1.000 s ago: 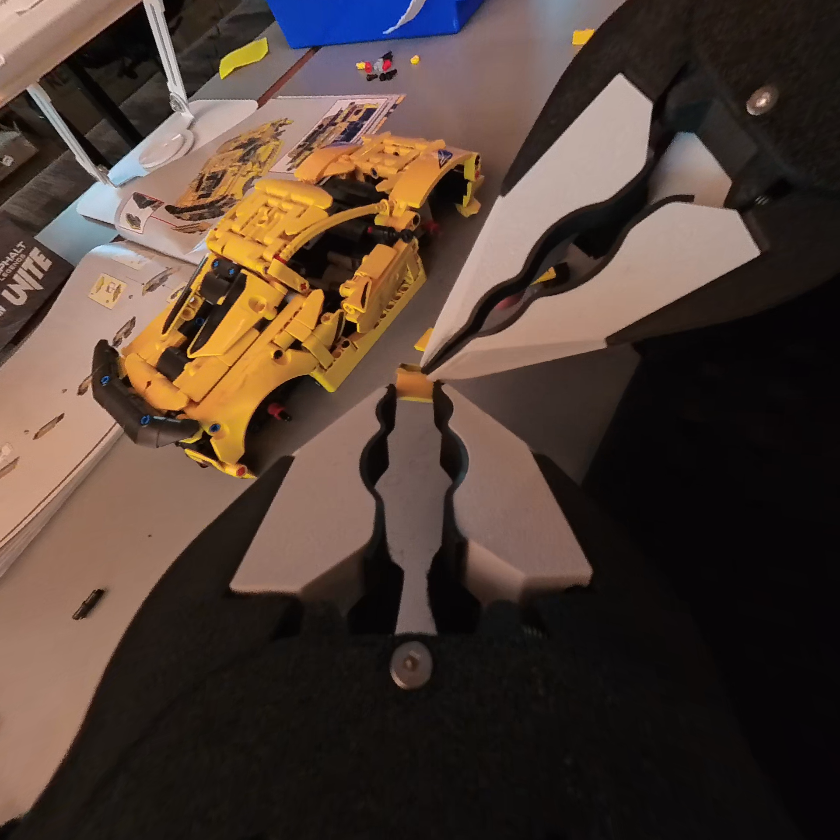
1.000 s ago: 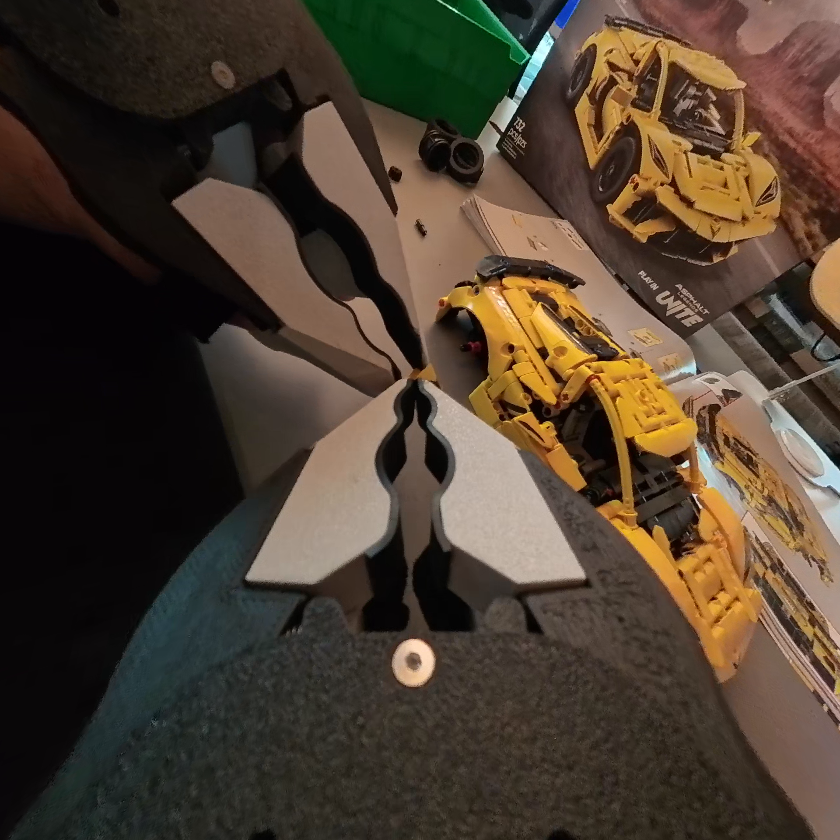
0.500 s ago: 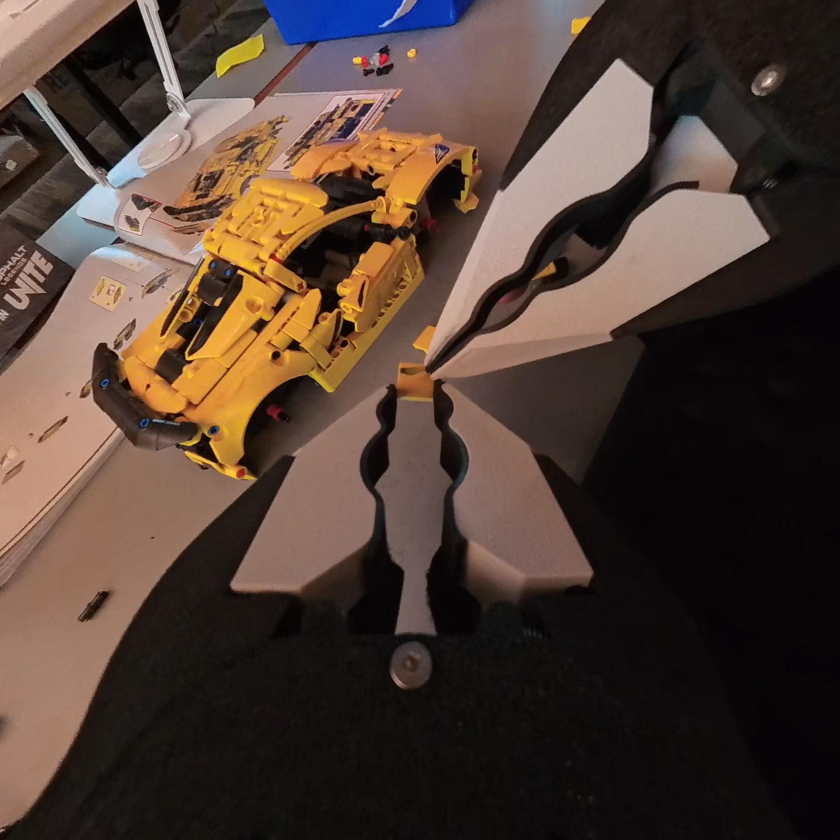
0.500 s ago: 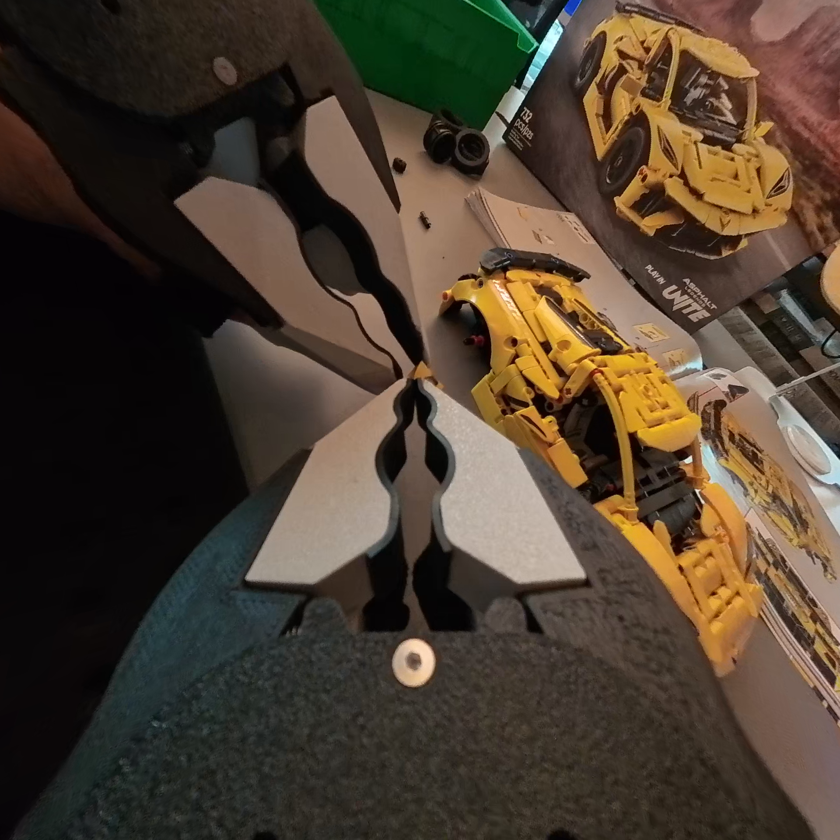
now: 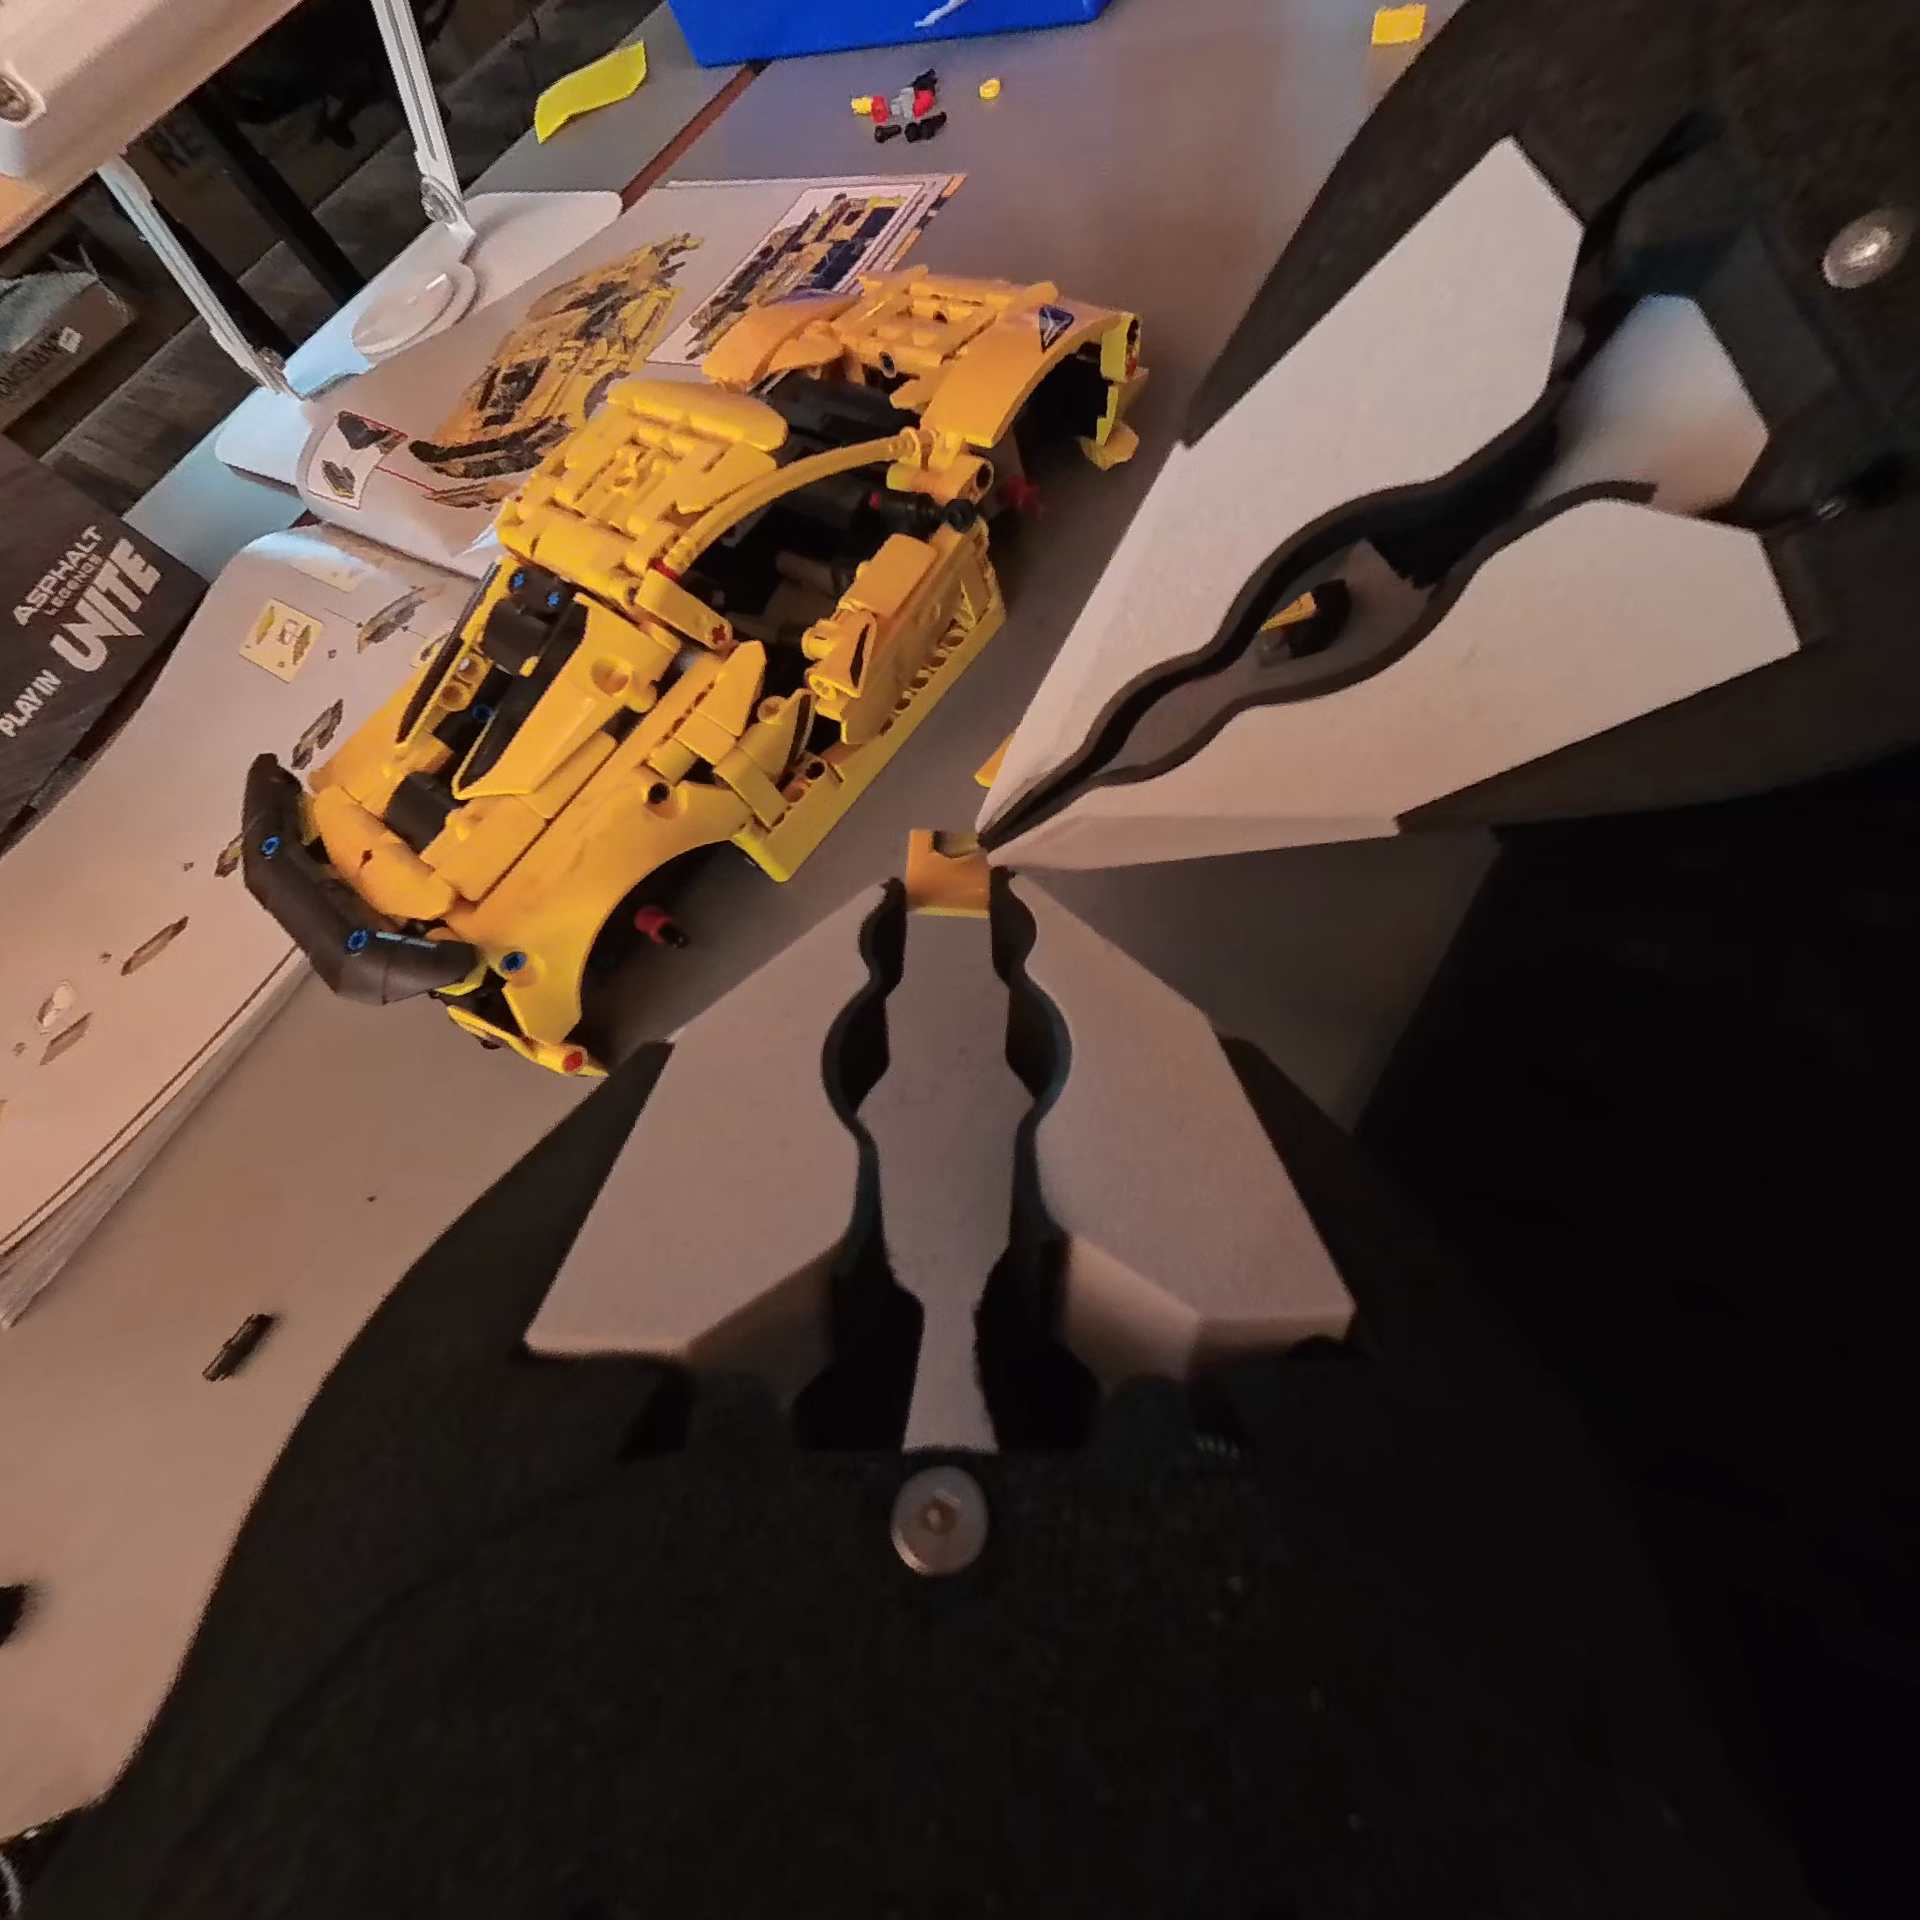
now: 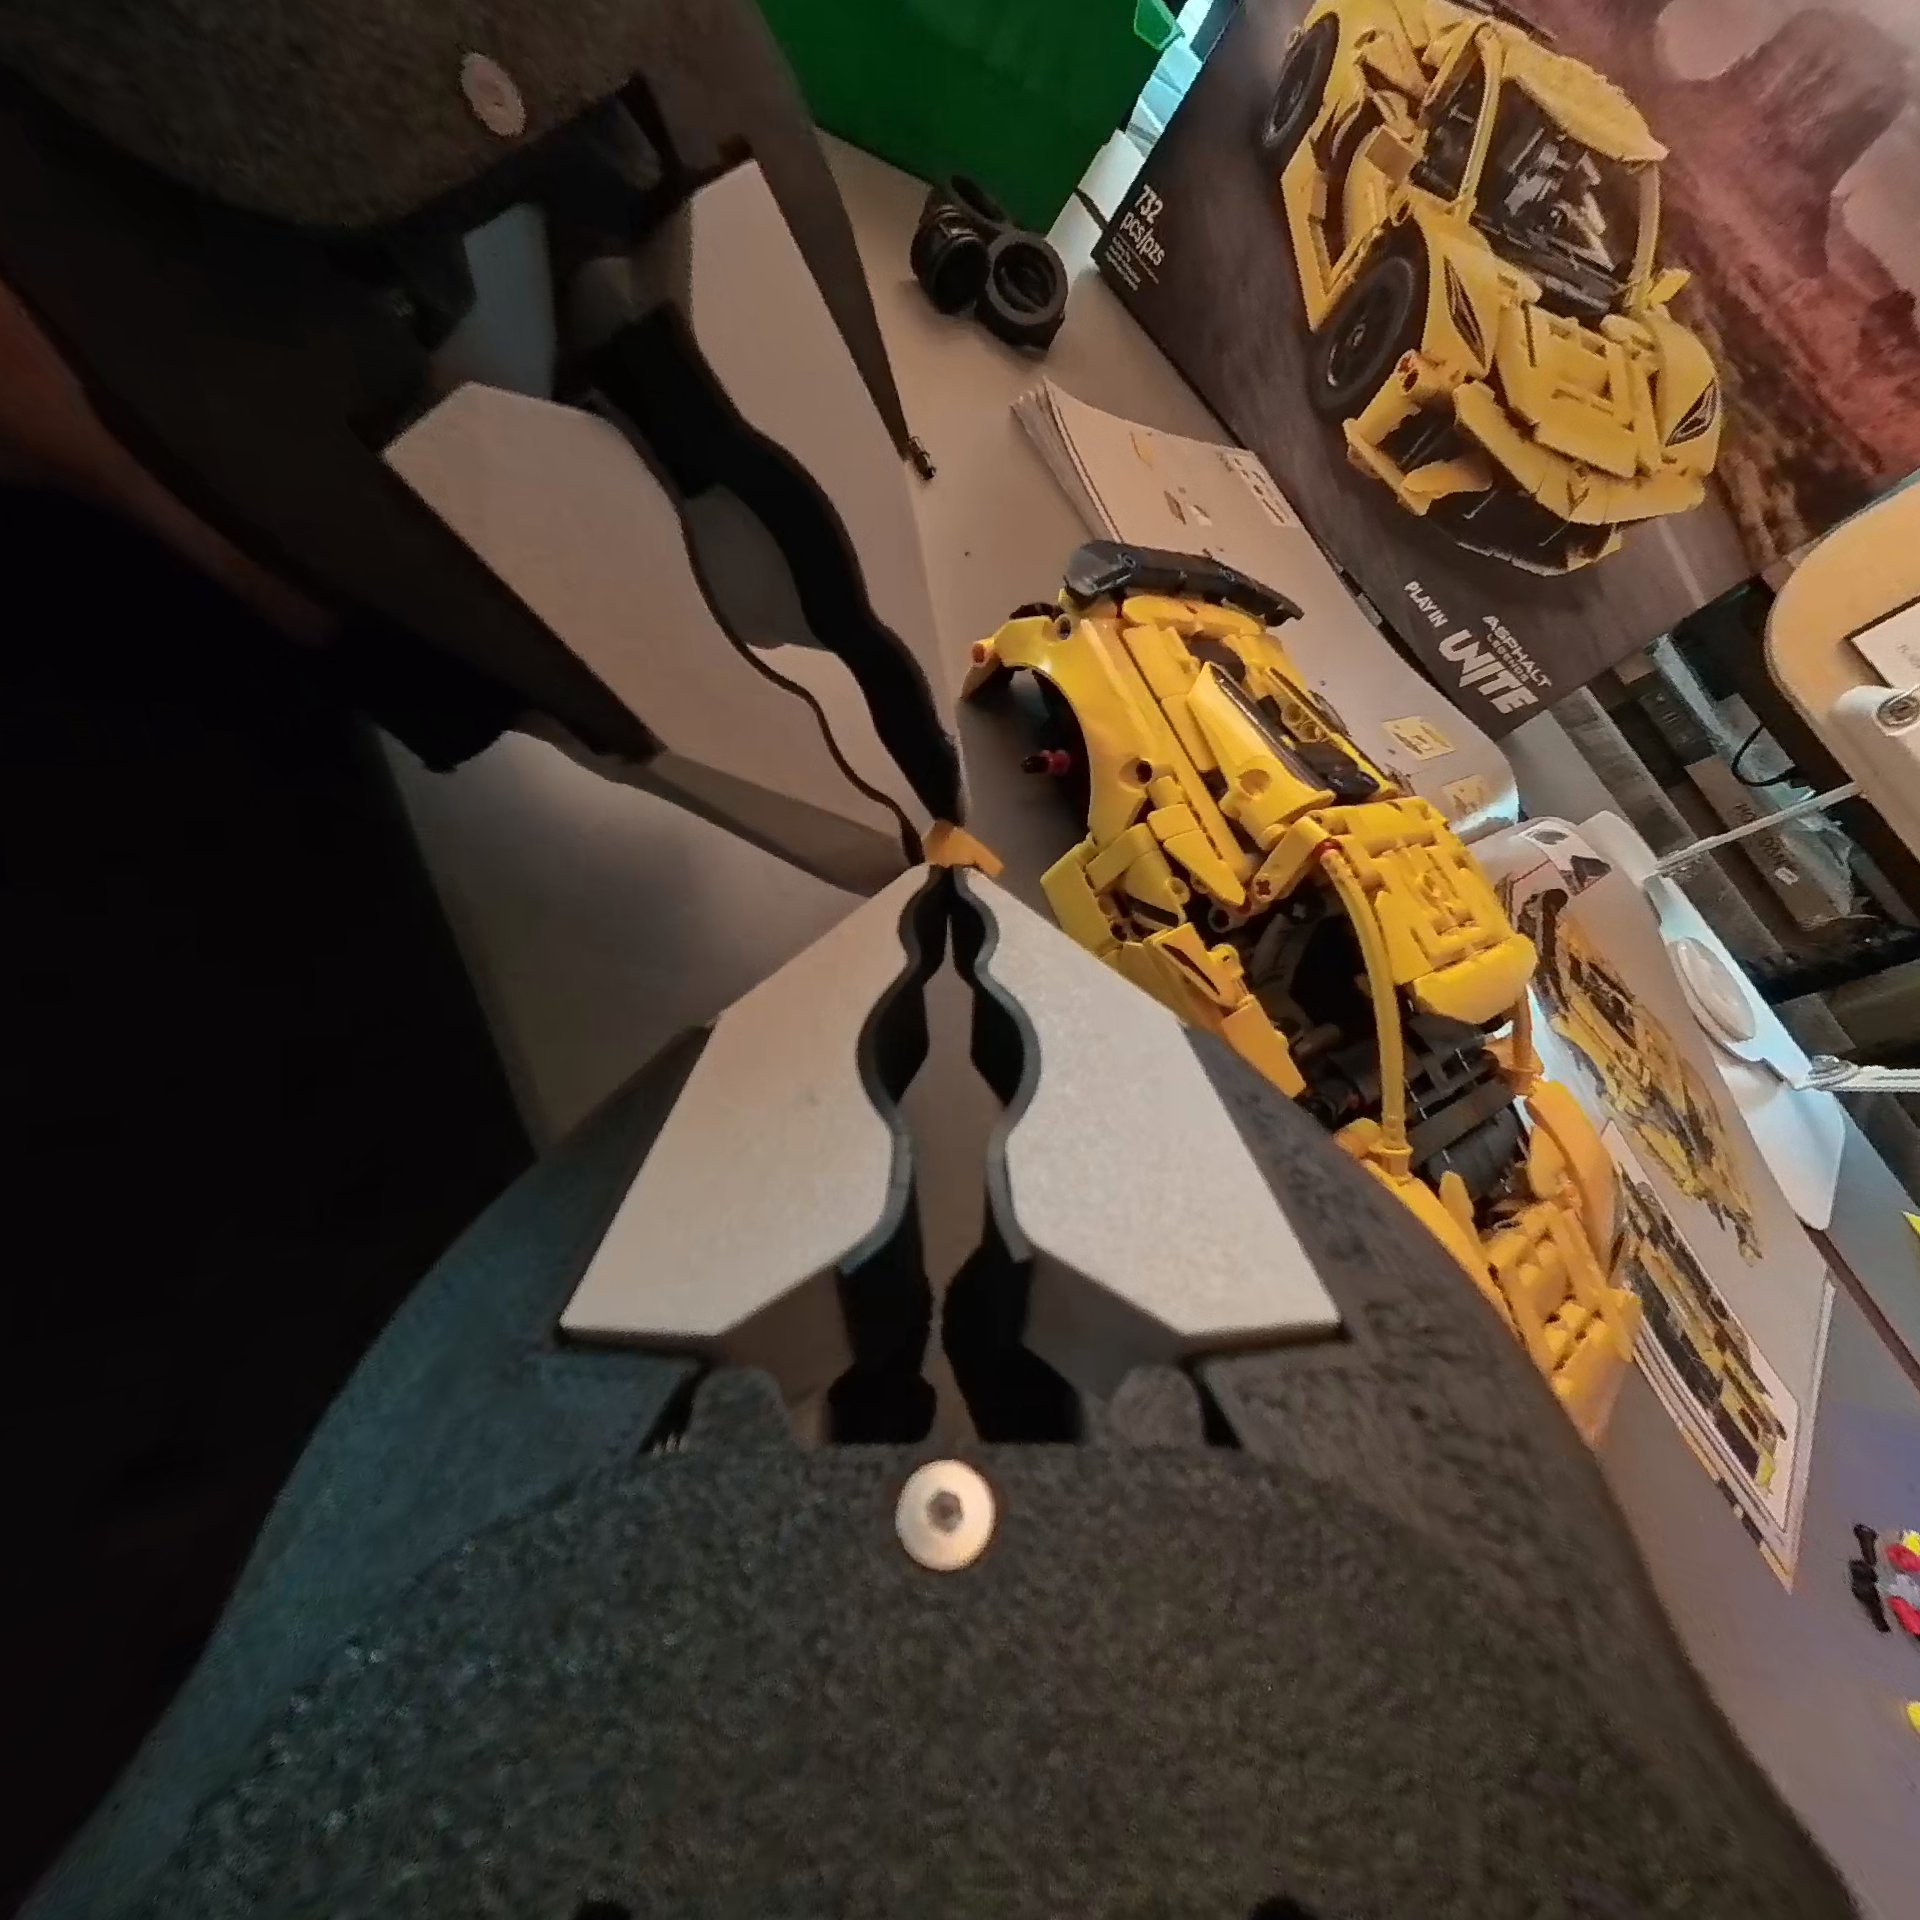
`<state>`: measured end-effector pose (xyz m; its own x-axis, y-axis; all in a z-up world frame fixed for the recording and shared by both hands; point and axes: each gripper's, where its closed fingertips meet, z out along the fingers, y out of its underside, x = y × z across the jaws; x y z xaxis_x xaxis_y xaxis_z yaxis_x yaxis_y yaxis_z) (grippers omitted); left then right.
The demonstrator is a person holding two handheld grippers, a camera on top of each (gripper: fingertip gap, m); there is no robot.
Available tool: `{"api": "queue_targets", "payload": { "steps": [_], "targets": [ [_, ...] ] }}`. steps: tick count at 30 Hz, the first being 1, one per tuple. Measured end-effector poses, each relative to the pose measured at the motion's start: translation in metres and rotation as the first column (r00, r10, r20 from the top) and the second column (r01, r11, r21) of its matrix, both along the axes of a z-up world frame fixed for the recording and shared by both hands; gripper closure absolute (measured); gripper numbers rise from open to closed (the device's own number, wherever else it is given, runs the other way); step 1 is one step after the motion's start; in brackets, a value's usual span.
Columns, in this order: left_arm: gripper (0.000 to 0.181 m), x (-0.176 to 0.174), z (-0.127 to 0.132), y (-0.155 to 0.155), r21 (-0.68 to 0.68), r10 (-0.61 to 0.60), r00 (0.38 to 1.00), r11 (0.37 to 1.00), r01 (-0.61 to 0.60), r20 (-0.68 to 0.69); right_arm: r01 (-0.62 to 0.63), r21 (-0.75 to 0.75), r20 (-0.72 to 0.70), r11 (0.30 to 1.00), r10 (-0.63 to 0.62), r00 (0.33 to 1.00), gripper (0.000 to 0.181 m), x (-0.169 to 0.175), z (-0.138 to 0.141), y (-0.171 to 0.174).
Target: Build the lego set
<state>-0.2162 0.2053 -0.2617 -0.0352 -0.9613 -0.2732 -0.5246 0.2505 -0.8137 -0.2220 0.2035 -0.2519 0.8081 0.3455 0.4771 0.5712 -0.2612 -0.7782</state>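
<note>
Car (image 5: 665, 665) shifted slightly in view — yellow, wheel-less, black spoiler (image 5: 332, 914).

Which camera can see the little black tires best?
The right wrist view. The black tires lie in a small pile on the table near the top, beside the green bin and the box with the car picture. The left wrist view doesn't show them at all.

- We are seeing glossy yellow plastic on the car (image 5: 665, 665).
- We are noting matt grey fingers (image 5: 1143, 1164) on a rough, grainy black gripper (image 5: 945, 894) body.
- We are viewing a smooth matt table (image 5: 1195, 166) and paper manual (image 5: 114, 997).
- We are finding matt rubbery tyres (image 6: 987, 260).
</note>
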Motion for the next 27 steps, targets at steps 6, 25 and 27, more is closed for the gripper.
{"api": "queue_targets", "payload": {
  "steps": [6,25,27],
  "targets": [
    [0.165,-0.001,0.002,-0.001,-0.017,-0.002,1.000,1.000,0.002,0.007,0.017,0.049,0.013,0.999,-0.018,1.000,0.181,0.003,0.009,0.000],
    [0.165,-0.001,0.001,0.000,-0.013,-0.006,1.000,1.000,0.006,0.010,0.017,0.084,0.151,0.996,-0.030,0.988,0.181,-0.001,0.008,0.001],
    [0.165,-0.001,0.001,0.000,-0.012,-0.006,1.000,1.000,0.006,0.010,0.025,0.078,0.147,0.997,-0.036,0.988,0.181,0.000,0.008,0.001]
  ]
}}
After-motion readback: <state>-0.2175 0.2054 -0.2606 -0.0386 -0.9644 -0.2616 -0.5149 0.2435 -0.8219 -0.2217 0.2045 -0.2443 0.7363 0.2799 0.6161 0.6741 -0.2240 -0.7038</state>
